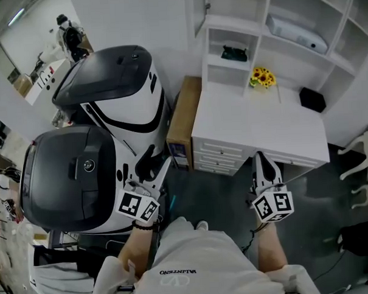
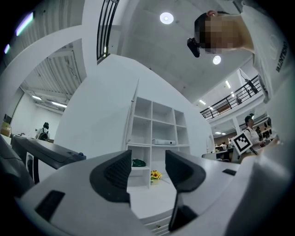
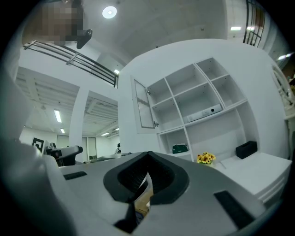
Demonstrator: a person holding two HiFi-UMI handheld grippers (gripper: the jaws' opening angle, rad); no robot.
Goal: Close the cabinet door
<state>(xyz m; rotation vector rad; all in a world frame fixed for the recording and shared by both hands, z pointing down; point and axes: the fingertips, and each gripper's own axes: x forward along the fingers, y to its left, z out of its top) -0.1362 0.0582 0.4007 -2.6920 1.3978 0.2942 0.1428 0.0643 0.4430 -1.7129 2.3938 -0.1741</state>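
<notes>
Approach step in hand: neither tool touched the door. The left gripper (image 2: 147, 169) stood with jaws wide and empty. The right gripper (image 3: 147, 159) had its jaws together on nothing. The cabinet door (image 3: 143, 109) hung open well ahead of and above both, beyond the desk (image 1: 262, 131). The next move likely required reaching up and swinging its free edge toward the shelf unit (image 3: 198, 108).
</notes>
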